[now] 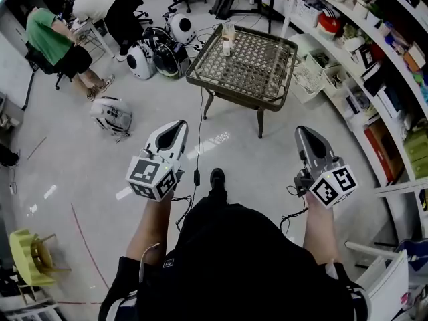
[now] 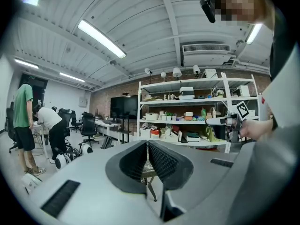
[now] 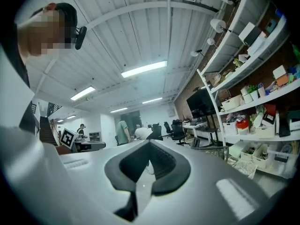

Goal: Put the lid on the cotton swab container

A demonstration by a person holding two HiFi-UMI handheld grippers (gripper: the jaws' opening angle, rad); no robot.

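A small clear container (image 1: pixel 229 31) stands on the far left part of a lattice-top table (image 1: pixel 267 62), with a small white item (image 1: pixel 227 47) just in front of it; I cannot tell which is the lid. Both grippers are held low, well short of the table. My left gripper (image 1: pixel 179 125) (image 2: pixel 146 142) has its jaws together with nothing between them. My right gripper (image 1: pixel 301 132) (image 3: pixel 150 142) is likewise shut and empty. Each gripper view shows the other gripper off to the side and only a table leg or rim behind the jaws.
Shelving (image 1: pixel 374 52) packed with boxes runs along the right. White round robots (image 1: pixel 142 60) and a helmet-like shell (image 1: pixel 112 114) lie on the floor at left. A person in green (image 1: pixel 48 37) sits far left. A cable (image 1: pixel 200 132) trails from the table; a yellow chair (image 1: pixel 27 256) stands near left.
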